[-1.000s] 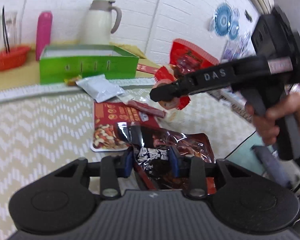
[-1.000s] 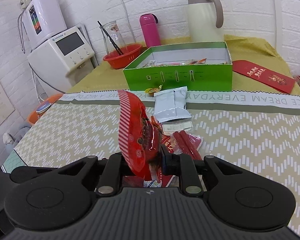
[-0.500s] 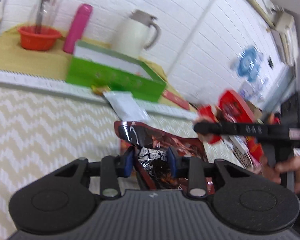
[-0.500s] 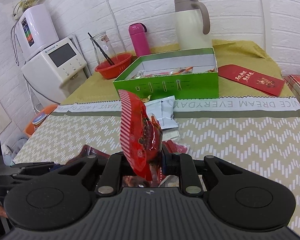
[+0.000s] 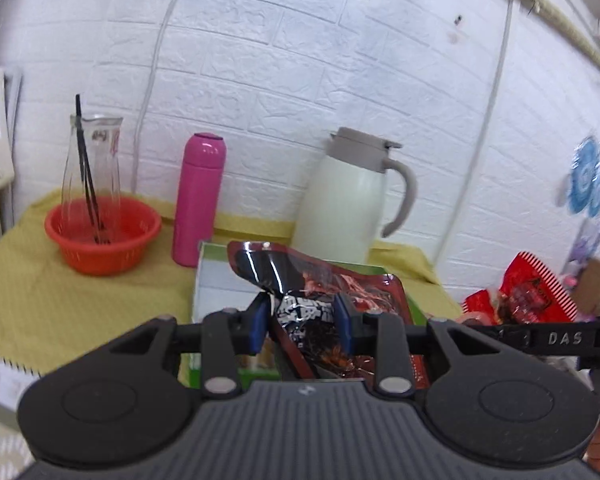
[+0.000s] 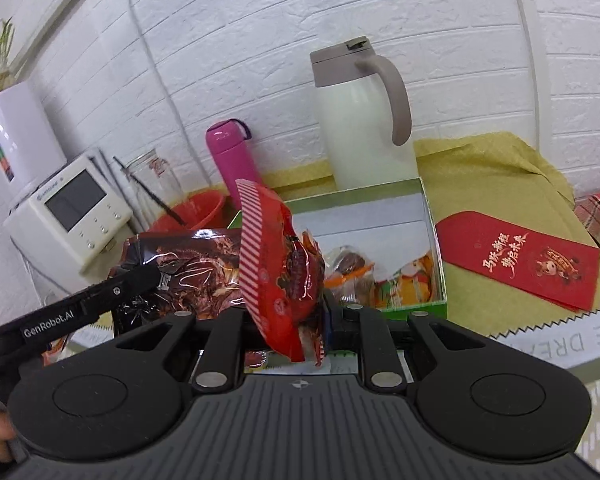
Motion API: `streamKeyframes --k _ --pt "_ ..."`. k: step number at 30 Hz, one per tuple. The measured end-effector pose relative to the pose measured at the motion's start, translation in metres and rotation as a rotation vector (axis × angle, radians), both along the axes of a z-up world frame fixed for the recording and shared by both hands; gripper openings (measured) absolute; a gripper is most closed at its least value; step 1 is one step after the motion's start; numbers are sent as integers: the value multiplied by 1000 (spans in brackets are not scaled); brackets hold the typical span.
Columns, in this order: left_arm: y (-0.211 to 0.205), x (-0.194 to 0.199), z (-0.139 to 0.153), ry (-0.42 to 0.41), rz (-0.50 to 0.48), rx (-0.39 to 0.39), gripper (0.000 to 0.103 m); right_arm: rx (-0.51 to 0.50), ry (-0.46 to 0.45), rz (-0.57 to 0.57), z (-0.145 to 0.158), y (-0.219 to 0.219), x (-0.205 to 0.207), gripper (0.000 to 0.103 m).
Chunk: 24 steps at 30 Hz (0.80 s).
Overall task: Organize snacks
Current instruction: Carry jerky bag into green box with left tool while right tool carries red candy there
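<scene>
Two snack packets are in the air, one in each gripper, both held above a green box (image 6: 436,236) on a yellow cloth (image 5: 40,280).

The left gripper (image 5: 302,322) has its jaws drawn close together on a dark brown foil packet (image 5: 312,300). Its blue pads (image 5: 258,322) press on the crumpled lower part of the packet from either side, and the glossy upper part rises past the fingertips and leans over the box's near edge. In the right wrist view the same packet (image 6: 188,272) shows at left, pinched at one end by the left gripper's black finger (image 6: 100,300).

The right gripper (image 6: 296,324) is likewise narrowed onto a red packet with a striped white-and-red seal (image 6: 280,276). The packet stands nearly upright between the jaws, its lower end pinched and its seal uppermost. The left-hand pad is hidden behind the wrapper, so the contact on that side is probably firm but cannot be seen. In the left wrist view this red packet (image 5: 528,292) appears at far right, beyond the box.

The box lies open, with several orange and brown wrapped snacks (image 6: 364,276) along its near wall. Behind it stand a white thermal jug (image 6: 364,120), a pink flask (image 6: 232,156) and an orange basket (image 5: 102,232) holding a glass carafe (image 5: 92,160). A red envelope (image 6: 528,264) lies on the cloth to the right of the box.
</scene>
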<state>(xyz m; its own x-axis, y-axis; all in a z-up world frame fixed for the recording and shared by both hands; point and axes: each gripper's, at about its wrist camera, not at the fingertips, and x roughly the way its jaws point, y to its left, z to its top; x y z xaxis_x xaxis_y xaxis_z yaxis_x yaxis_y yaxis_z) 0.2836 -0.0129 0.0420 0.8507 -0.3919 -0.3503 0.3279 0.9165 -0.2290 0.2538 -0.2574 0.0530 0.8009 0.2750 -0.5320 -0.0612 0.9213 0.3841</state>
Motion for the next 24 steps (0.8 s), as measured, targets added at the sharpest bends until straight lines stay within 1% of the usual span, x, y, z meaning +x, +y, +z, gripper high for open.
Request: streamKeyframes --k 3,6,7,9,12,13,14,15,16,17,18,19,22,24 --pt "-8 23 -8 0 16 41 31 23 30 -23 -17 -6 25 34" --pt "-15 36 -16 -19 30 110 31 16 52 -32 -28 -8 44 34" --pt "-16 41 -19 -13 43 124 32 18 58 -37 -31 -8 49 34" --pt "-14 51 -22 2 56 123 31 21 73 -44 -36 -9 57 34" --pt "-19 58 -27 -6 72 196 32 1 83 -53 -43 -8 68 35" --pt "-21 60 -28 -7 72 220 33 -14 84 -59 -44 -8 71 41" --pt "-22 62 -27 -15 78 231 37 -25 87 -67 -44 -7 73 45" --pt "-22 62 -26 -26 91 238 46 -20 93 -76 -46 -8 75 67" --pt "-23 63 -24 -37 114 250 58 -2 98 -87 -46 -10 76 103" --pt "-23 63 -21 -43 132 260 58 19 95 -105 -47 -13 75 103" --pt "-23 62 -18 -46 150 271 59 46 72 -114 -46 -16 72 103" --pt "-22 61 -14 -56 164 279 60 62 63 -103 -44 -19 71 103" --pt "-16 48 -3 -101 204 295 64 54 17 -111 -34 -23 59 103" --pt "-11 34 3 -123 222 283 65 61 -31 -106 -25 -26 46 103"
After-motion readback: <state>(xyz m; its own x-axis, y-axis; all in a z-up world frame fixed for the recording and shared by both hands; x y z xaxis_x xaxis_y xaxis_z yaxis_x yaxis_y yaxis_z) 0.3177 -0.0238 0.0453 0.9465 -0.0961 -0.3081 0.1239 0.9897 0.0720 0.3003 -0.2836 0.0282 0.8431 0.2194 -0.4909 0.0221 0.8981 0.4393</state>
